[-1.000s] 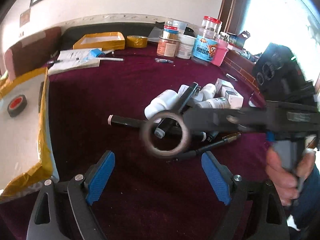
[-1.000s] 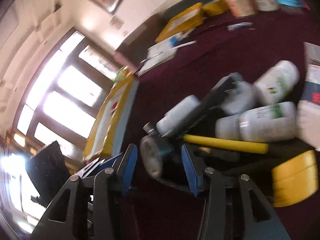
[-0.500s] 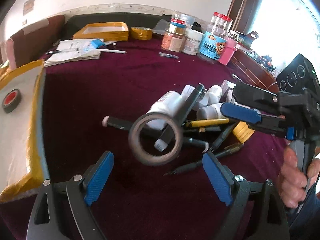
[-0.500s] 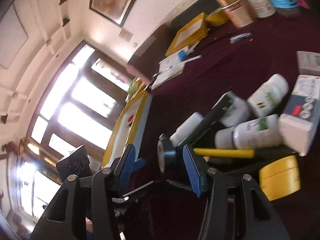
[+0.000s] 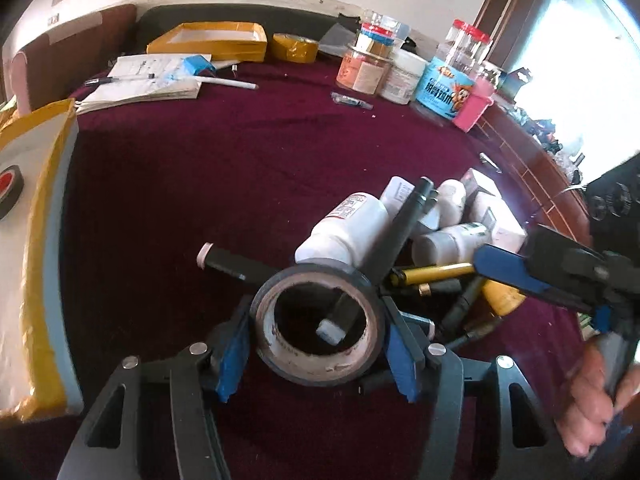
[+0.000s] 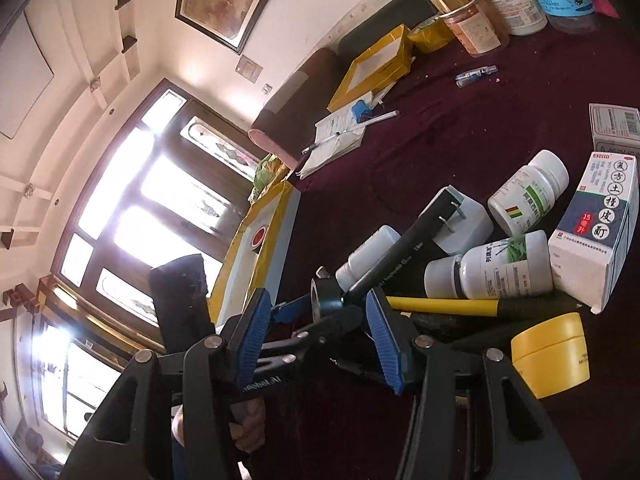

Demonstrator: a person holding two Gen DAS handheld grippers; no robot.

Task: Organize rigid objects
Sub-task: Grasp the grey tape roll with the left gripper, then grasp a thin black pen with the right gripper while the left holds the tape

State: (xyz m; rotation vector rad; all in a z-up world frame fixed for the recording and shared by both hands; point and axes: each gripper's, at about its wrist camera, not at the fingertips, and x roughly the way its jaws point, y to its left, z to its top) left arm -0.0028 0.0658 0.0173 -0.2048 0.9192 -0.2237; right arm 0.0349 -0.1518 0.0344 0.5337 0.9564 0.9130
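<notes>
A black tape roll [image 5: 320, 372] with a pale core rests tilted on a heap of black markers [image 5: 400, 232] and pens on the maroon table. My left gripper [image 5: 316, 342] straddles it and its jaws are closing, with both blue pads against the roll's sides. Off to the right, a hand holds my right gripper, whose fingers [image 5: 508, 276] are apart from the roll. In the right wrist view the right gripper [image 6: 316, 316] stands open with nothing in it. The roll [image 6: 326, 300] and the left gripper's fingers [image 6: 288, 308] show beyond it.
White pill bottles [image 5: 352, 228], a yellow pen [image 5: 436, 274], a yellow jar [image 6: 552, 356], a medicine box [image 6: 596, 224] and a white plug [image 6: 464, 220] crowd the heap. A yellow-edged tray [image 5: 32, 280] at left holds a red-cored tape roll [image 5: 8, 192]. Jars [image 5: 440, 84] and notebooks [image 5: 148, 84] stand at the back.
The right gripper carried the tape roll to the heap, left it there and drew back to the right. The left gripper moved in around the roll and closed its pads onto it.
</notes>
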